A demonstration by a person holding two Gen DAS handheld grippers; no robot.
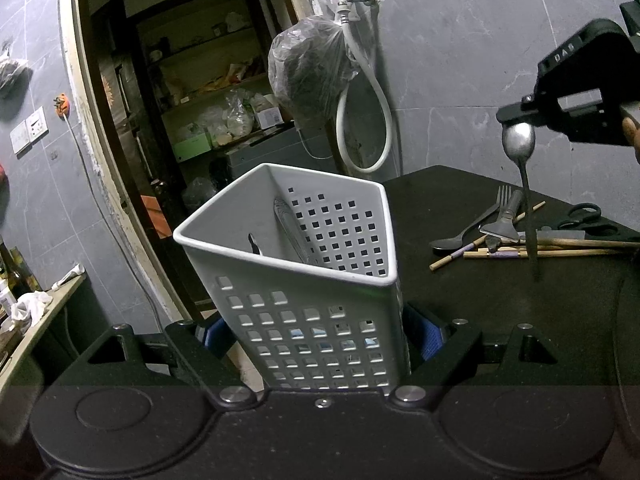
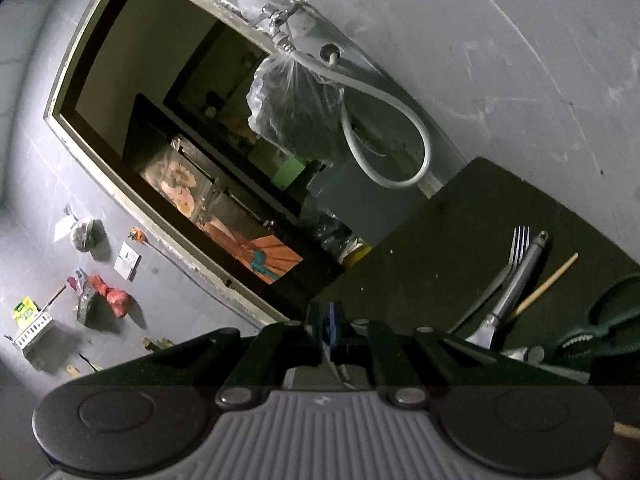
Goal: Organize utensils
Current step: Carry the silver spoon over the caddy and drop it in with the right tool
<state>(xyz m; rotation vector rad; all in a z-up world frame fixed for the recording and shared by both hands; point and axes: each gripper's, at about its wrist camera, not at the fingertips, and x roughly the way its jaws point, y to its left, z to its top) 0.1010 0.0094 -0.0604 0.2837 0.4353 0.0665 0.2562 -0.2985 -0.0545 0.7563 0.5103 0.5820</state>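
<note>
The left gripper [image 1: 320, 344] clamps the white basket [image 1: 288, 264] above the table [image 1: 460, 288]. The right gripper [image 1: 516, 118] pinches a spoon [image 1: 520, 148] by its bowl, handle hanging. Next, I think, the handle must come over the basket's opening and go in.

White perforated caddy [image 1: 304, 280] tilted at frame centre, utensils at right.
A steel spoon [image 1: 520, 148] hangs bowl-up at upper right; fork [image 1: 498, 202], dark spoon [image 1: 452, 242], chopsticks [image 1: 560, 250] and scissors [image 1: 588, 220] lie clustered below.
</note>
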